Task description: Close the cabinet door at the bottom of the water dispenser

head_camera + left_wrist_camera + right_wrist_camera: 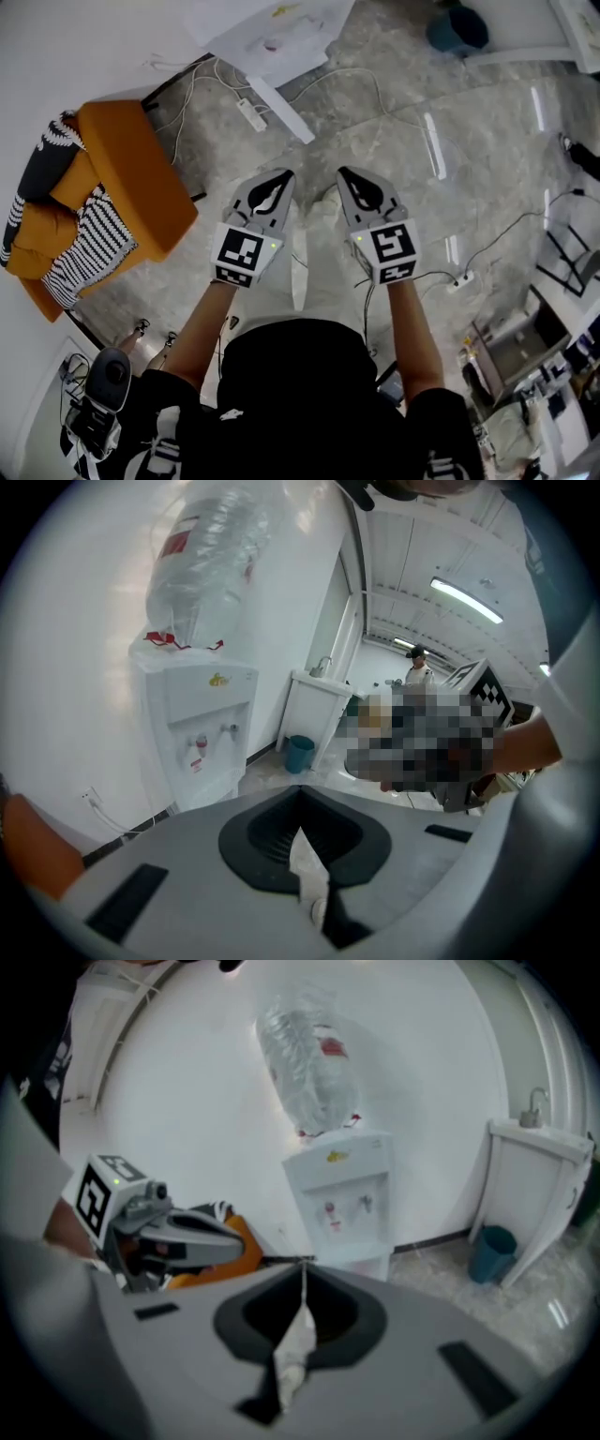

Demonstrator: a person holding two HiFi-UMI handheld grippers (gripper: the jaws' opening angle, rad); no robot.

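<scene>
The left tongs [278, 180] and right tongs [350, 176] are both pressed together, empty, side by side mid-frame in the head view. In the left gripper view the tall white plastic water dispenser [200, 728] stands upper left; in the right gripper view it stands centre, straight ahead, bottom door hidden.

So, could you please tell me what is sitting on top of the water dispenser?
A clear water bottle with a red label stands upended on the white water dispenser. Its neck is hidden in the dispenser's top; the right gripper covers much of the lower part.
</scene>
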